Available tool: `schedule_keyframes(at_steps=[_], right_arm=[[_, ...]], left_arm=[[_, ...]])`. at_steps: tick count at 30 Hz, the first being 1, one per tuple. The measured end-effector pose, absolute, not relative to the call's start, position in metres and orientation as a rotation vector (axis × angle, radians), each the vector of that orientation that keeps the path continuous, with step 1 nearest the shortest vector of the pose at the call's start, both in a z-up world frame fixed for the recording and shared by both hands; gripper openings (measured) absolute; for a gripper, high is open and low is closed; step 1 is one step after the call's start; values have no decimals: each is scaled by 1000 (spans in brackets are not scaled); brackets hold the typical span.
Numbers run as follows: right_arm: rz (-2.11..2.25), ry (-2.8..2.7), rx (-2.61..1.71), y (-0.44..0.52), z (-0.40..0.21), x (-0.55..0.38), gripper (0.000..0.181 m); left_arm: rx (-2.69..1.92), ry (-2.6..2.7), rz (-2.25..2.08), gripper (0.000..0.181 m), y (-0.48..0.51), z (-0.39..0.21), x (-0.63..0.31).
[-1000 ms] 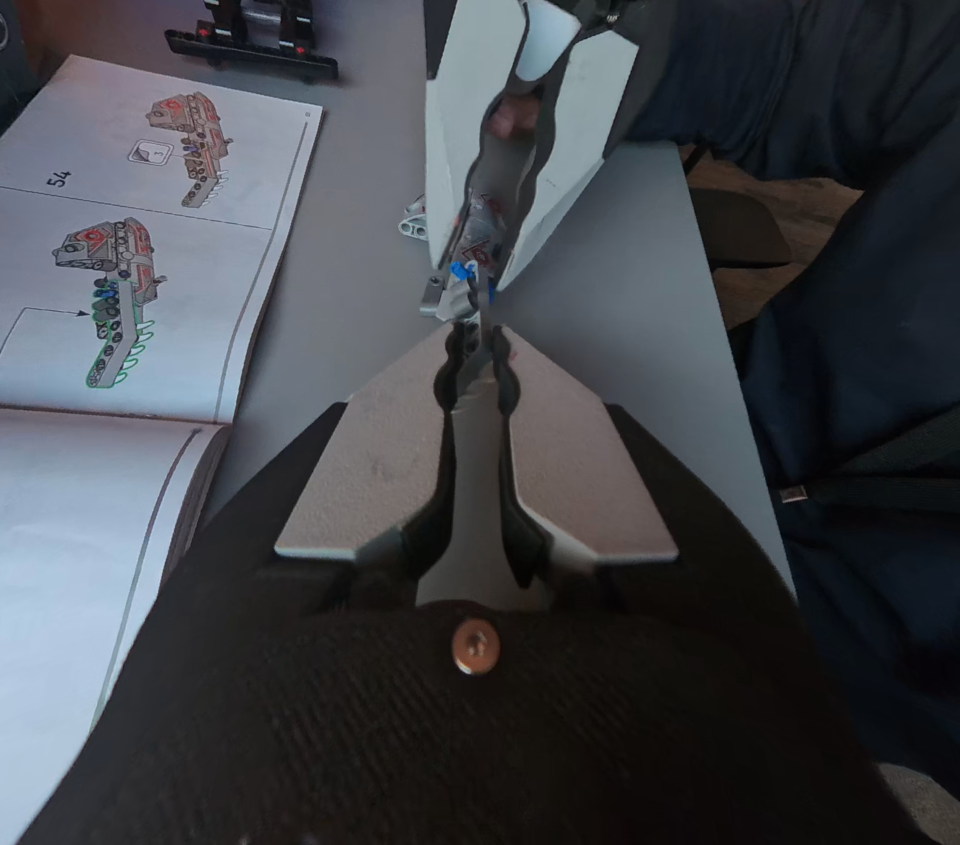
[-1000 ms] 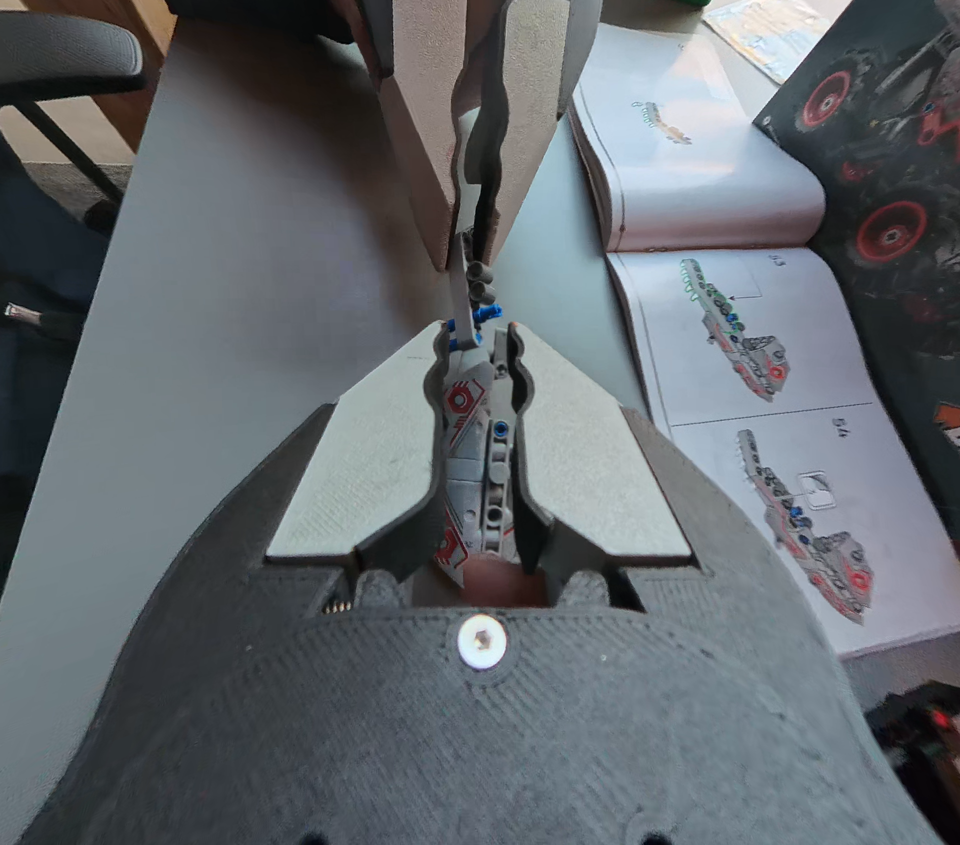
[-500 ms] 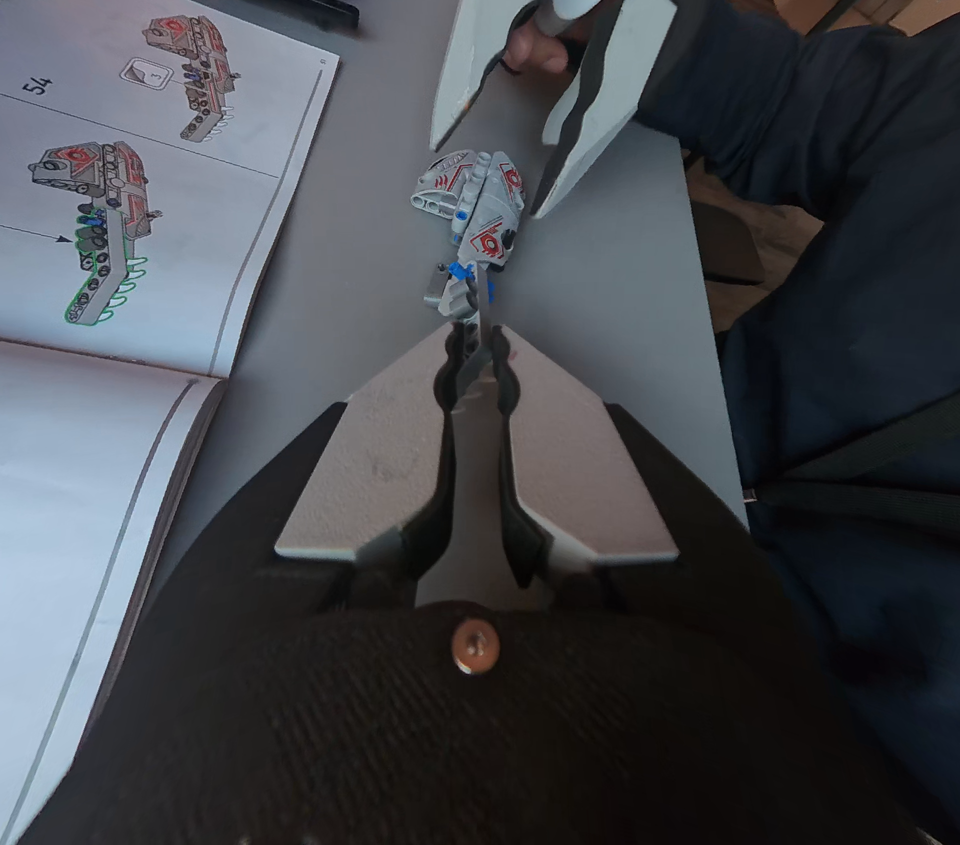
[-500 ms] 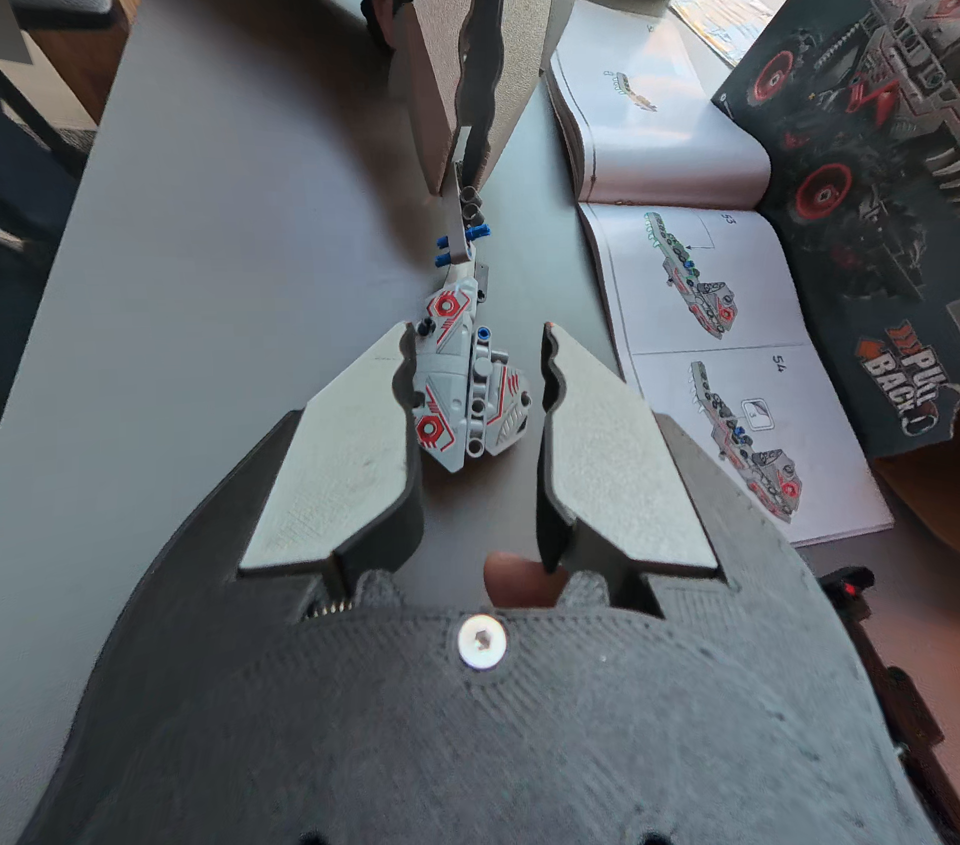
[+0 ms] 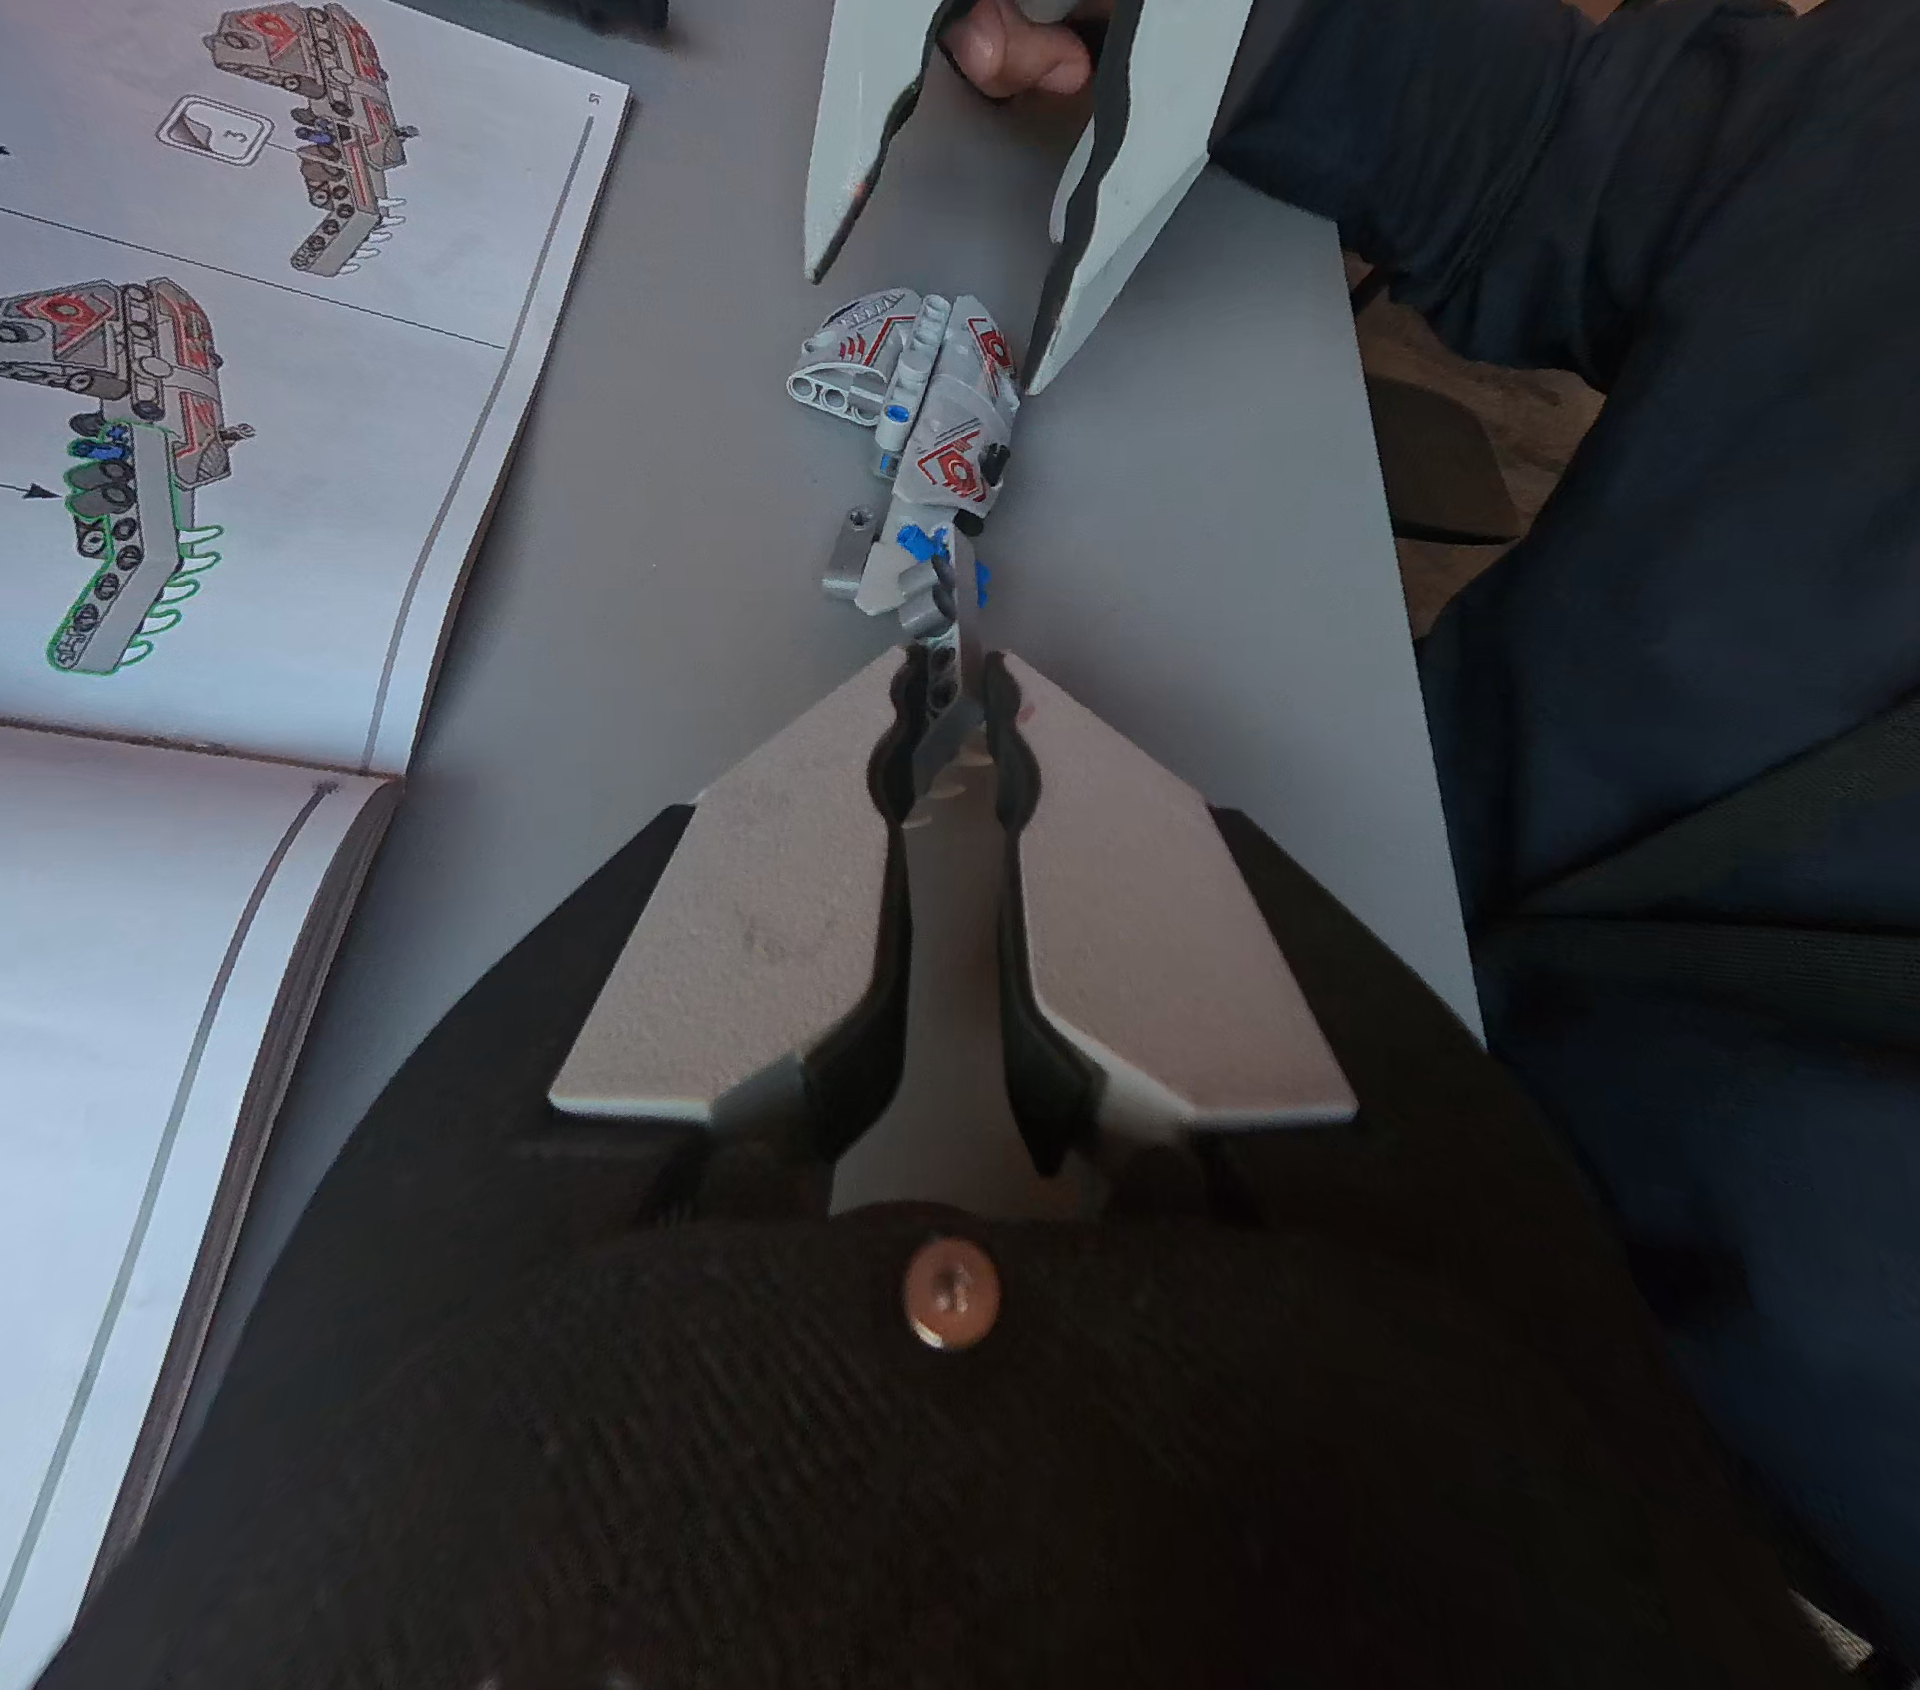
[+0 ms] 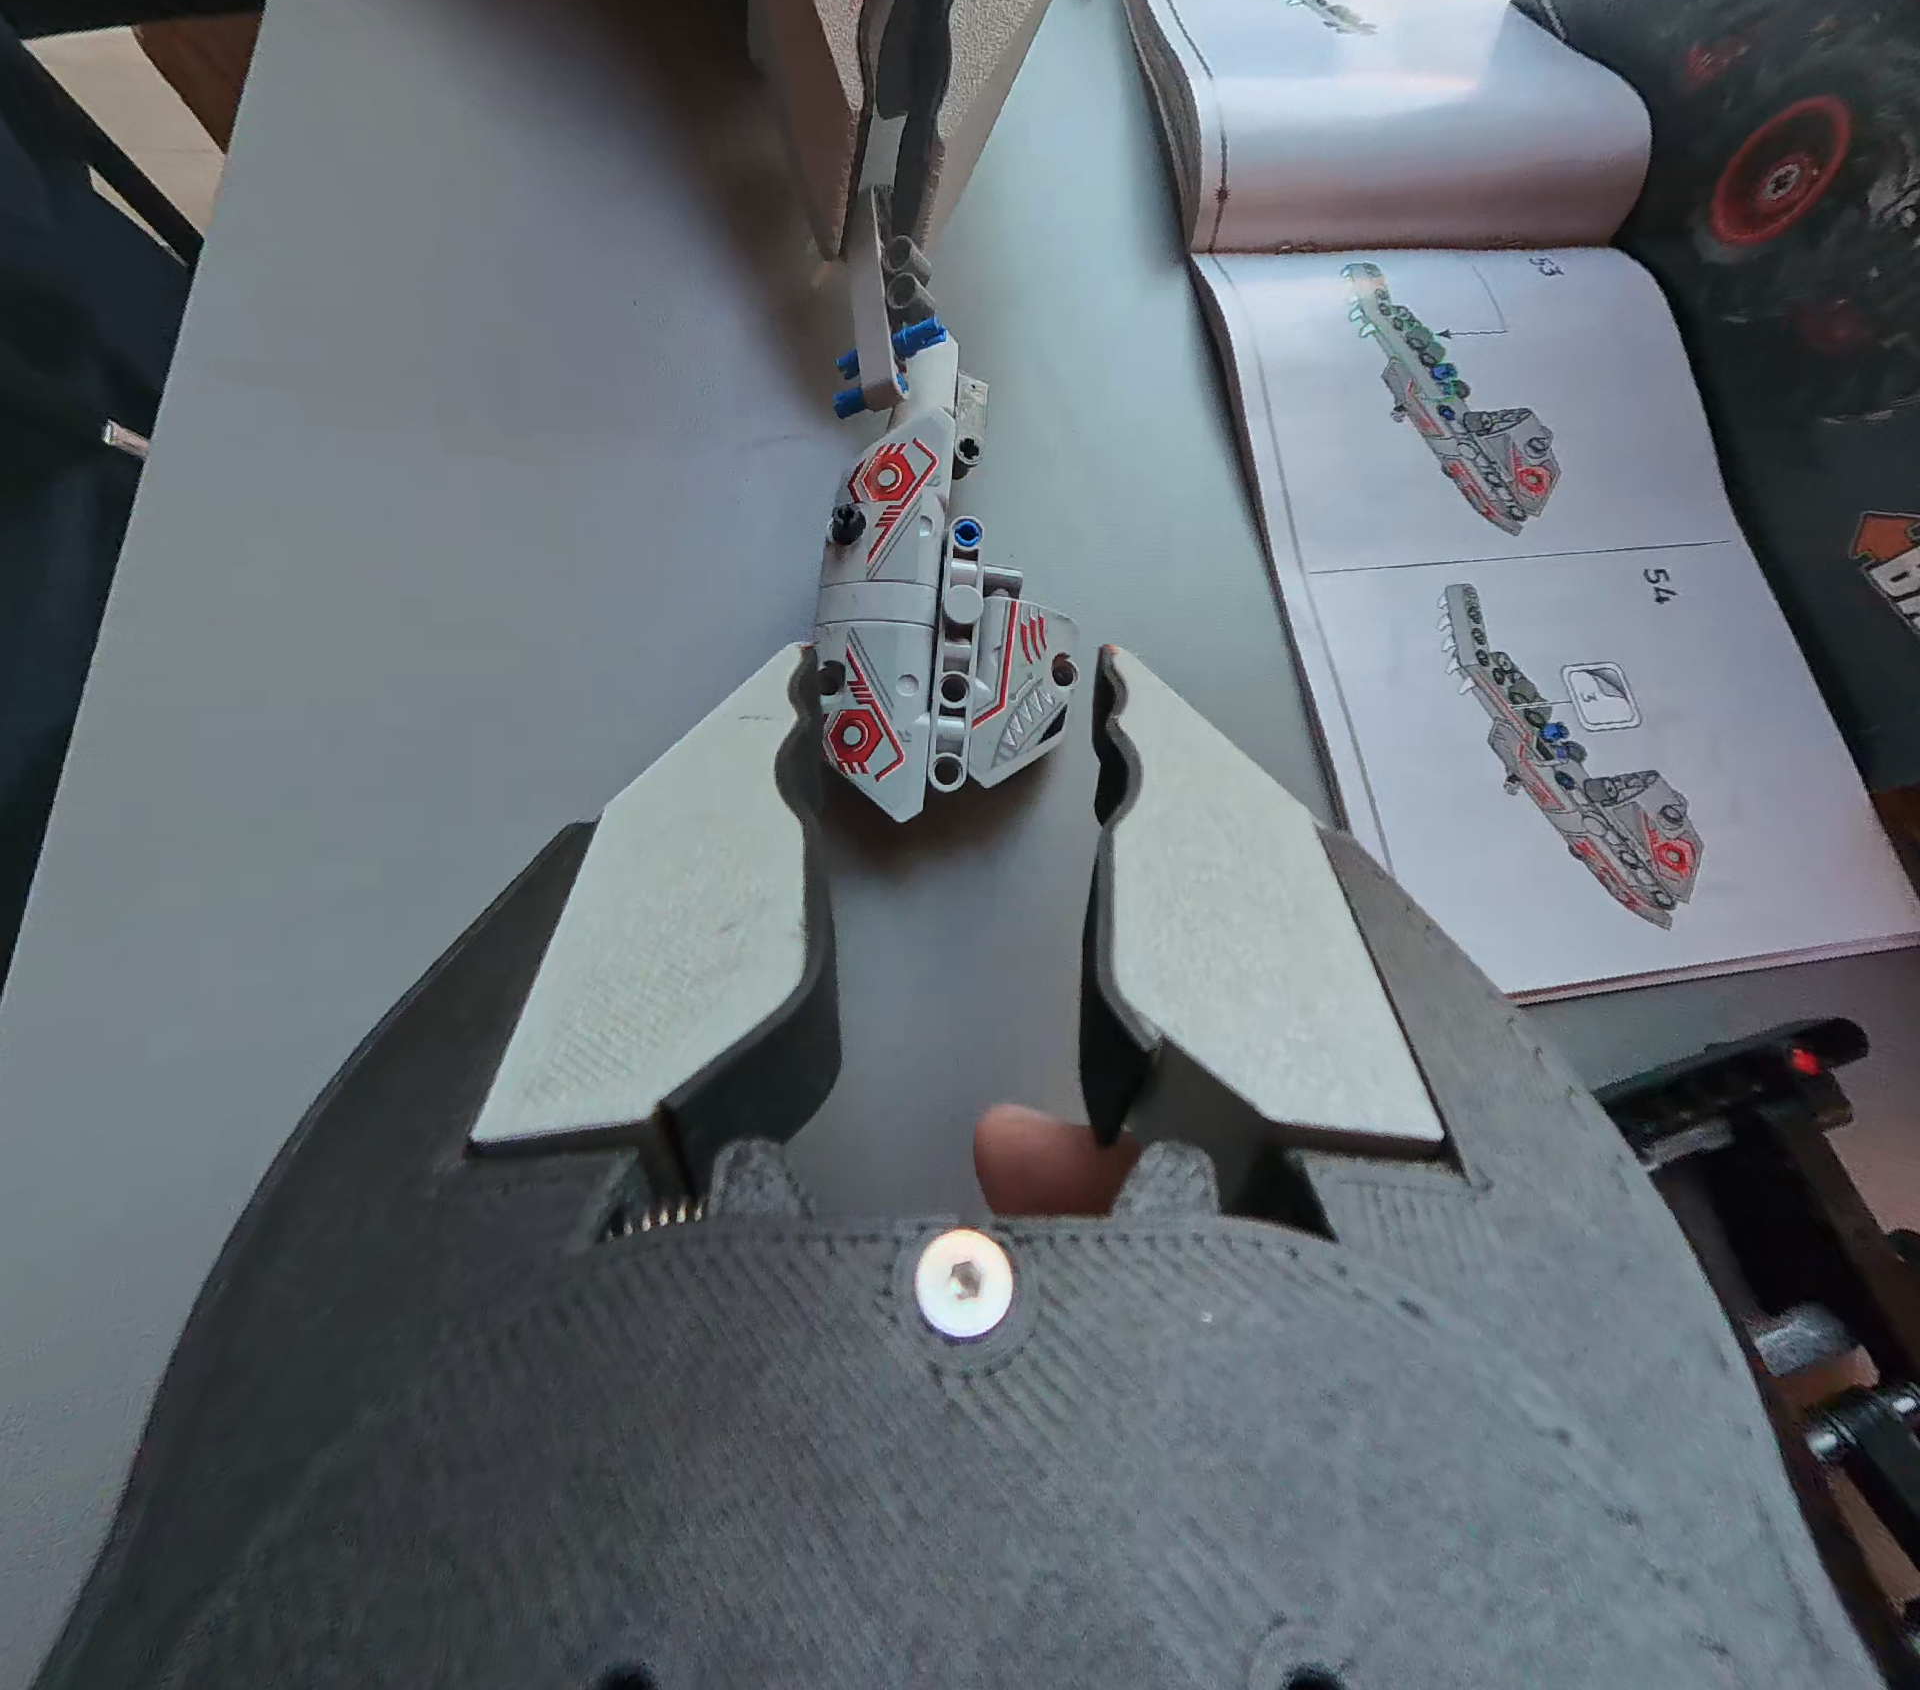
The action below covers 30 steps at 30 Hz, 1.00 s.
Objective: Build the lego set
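The left gripper [image 5: 951, 674] has a black ribbed body with a coppery round screw [image 5: 951, 1285] in the middle, just behind two flat grey wedge-shaped fingers [image 5: 748, 944] lined with wavy black pads. The right gripper [image 6: 951, 674] is built alike: dark grey ribbed body, a silver hex-socket screw [image 6: 963, 1279], pale grey fingers [image 6: 665, 944] with black wavy inner edges. Left of that screw a small coiled spring [image 6: 649, 1209] shows at the finger's root. Beyond the far gripper, the person wears a dark navy sleeve [image 5: 1455, 113].
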State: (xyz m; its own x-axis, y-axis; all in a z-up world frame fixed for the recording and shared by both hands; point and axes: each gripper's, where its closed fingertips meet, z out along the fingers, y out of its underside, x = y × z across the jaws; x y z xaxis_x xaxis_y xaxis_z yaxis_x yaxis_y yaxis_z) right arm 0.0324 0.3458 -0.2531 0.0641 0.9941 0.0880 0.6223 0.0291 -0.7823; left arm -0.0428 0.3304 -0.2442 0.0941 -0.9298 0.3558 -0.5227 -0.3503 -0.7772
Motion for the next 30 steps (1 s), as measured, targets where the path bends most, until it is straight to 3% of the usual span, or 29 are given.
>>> schedule_keyframes(at_steps=[30], right_arm=[[666,-1727,-1603,336,-262,29,38]], left_arm=[[-1922,1447,-1184,8,325,-246,-41]])
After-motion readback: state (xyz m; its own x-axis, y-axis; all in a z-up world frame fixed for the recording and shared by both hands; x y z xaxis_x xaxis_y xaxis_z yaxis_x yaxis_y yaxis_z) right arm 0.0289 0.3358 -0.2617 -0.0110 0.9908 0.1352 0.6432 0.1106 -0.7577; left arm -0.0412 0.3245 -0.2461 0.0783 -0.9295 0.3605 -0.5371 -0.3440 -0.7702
